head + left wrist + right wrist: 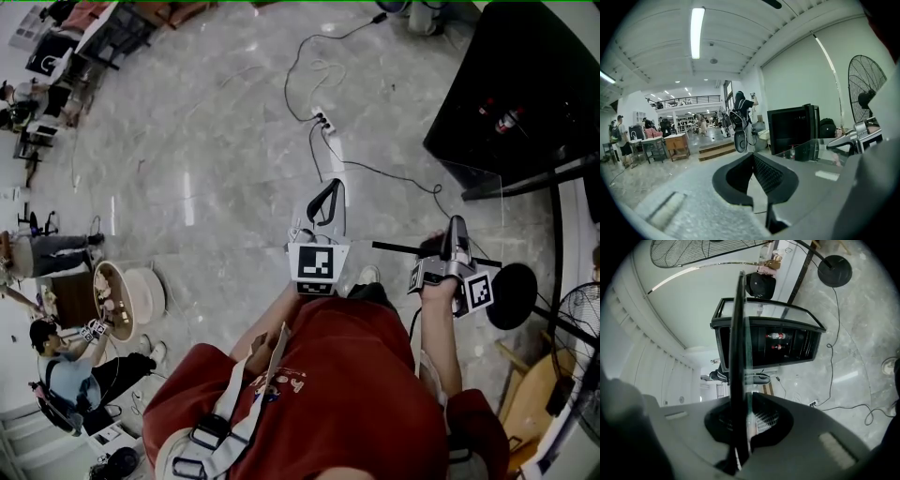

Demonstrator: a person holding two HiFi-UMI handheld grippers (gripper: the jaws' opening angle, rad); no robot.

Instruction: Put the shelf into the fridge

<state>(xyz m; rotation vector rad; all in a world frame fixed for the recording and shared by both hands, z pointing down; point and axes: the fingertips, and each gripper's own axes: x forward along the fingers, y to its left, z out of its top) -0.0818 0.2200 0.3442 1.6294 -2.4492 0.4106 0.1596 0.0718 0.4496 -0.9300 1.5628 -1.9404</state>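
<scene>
Over the pale marble floor (216, 169) the person holds two grippers side by side, near each other but not touching; the left gripper (331, 187) has its jaws brought together at the tips with nothing between them; the right gripper (745, 400) is clamped on the one shelf (738, 333), a clear glass pane with a dark edge strip, seen edge-on in the right gripper view and running straight out from between the pads. In the left gripper view the same pane shows as a see-through sheet off to the right, not touched by the left jaws.

One black fridge (525, 84) stands at the floor's upper right edge in the head view, well apart from both grippers; the shelf is not yet inside it. Two bottles with red labels lie within the fridge, one (777, 336) just above the other (776, 347).

One white power strip (323, 120) lies on the floor between the grippers and the far edge, with dark cables looping from it; one round black fan base (512, 296) sits just right of the right gripper. One other person (56, 370) sits at the floor's lower left edge.
</scene>
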